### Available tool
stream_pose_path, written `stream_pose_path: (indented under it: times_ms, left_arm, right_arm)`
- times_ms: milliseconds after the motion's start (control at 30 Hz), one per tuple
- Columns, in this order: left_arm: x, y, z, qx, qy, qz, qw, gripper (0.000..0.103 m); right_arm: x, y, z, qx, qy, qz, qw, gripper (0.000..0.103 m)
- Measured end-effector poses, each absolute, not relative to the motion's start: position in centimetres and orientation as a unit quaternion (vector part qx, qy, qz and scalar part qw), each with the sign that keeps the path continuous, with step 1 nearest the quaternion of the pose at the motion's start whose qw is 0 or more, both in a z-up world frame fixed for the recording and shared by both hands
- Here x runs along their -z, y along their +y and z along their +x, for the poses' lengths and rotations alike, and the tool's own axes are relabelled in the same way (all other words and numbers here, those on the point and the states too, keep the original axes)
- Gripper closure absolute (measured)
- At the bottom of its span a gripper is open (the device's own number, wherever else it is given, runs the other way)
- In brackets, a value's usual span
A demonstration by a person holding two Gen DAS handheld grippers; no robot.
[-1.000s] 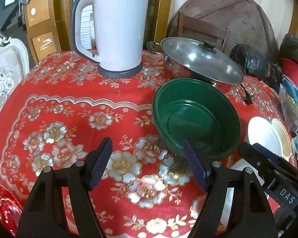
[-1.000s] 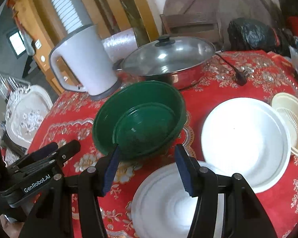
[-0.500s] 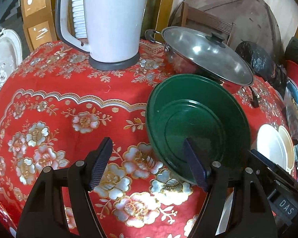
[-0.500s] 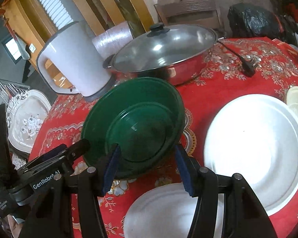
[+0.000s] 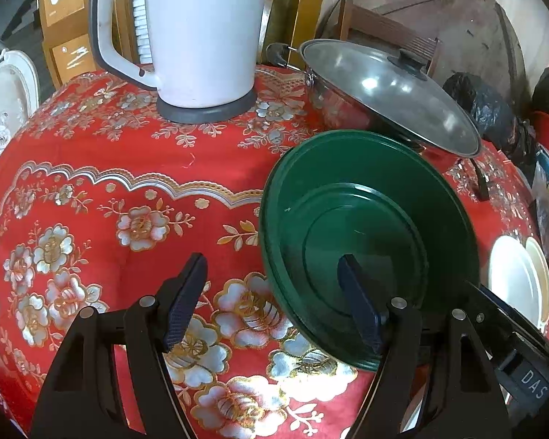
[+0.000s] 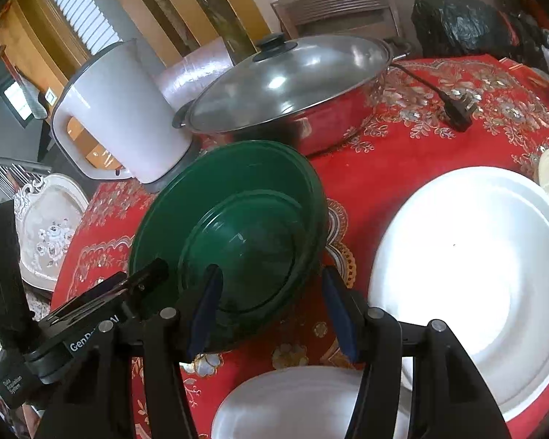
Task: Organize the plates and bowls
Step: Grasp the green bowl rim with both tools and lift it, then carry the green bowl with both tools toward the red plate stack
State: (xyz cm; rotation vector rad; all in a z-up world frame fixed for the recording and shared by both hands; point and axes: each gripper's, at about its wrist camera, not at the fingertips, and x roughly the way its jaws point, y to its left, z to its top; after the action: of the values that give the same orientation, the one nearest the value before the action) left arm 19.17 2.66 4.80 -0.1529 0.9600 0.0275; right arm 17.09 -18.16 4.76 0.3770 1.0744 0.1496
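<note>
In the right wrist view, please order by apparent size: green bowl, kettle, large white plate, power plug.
1. large white plate
2. green bowl, though nearness may inflate both
3. kettle
4. power plug

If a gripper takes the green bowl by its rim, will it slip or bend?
The green bowl looks glossy, so the pads may slip on its thin rim. Its moulded rings and even sheen suggest stiff plastic, probably light for its size. It is wide and shallow, so a grip at one edge, as the left gripper straddles it, would likely let it tilt.
</note>
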Motion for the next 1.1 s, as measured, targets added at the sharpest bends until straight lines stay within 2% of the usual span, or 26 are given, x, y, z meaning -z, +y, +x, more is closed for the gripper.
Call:
stream_pose_path:
  times_ms: [800, 900, 967, 1000, 1100]
  left_arm:
    - [-2.6, 2.3, 20.8, -0.037, 0.469, -0.051, 0.881, 0.029]
    - [-2.6, 2.1, 20.8, -0.042, 0.470, -0.040, 0.881, 0.029]
    - [-2.6, 2.0, 20.7, -0.045, 0.469, -0.030, 0.882, 0.040]
    - [-2.6, 1.9, 20.7, -0.045, 0.471, -0.028, 0.881, 0.047]
    - [-2.6, 1.8, 20.6, -0.046, 0.473, -0.022, 0.879, 0.056]
  right_arm:
    - [-2.9, -17.5, 18.8, -0.091, 0.517, 0.180, 0.832, 0.048]
    - [-2.9, -17.4, 18.8, -0.097, 0.518, 0.182, 0.830, 0.053]
    - [-2.8, -17.4, 18.9, -0.098, 0.520, 0.182, 0.829, 0.058]
    - [-2.7, -17.3, 18.9, -0.098, 0.522, 0.180, 0.828, 0.065]
    - [-2.7, -17.2, 18.9, -0.105, 0.523, 0.182, 0.826, 0.071]
